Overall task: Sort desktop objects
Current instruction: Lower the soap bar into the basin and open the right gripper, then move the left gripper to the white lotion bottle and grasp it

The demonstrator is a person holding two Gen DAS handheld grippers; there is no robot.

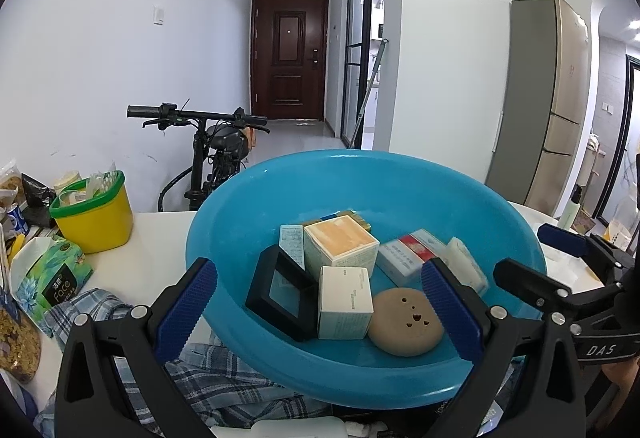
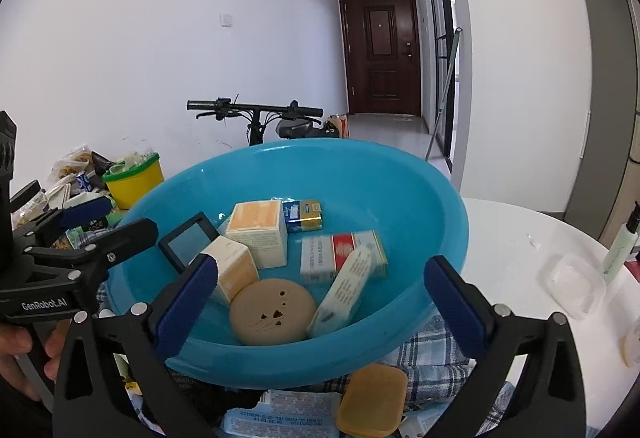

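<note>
Blue basin hides most of the checked cloth.

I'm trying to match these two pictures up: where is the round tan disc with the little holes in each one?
Left wrist view: the round tan disc lies at the near side of the blue basin, right of centre, beside a white box.
Right wrist view: the disc lies at the near side of the basin, left of centre.
Shared landmark: the yellow tub left of the basin.
</note>
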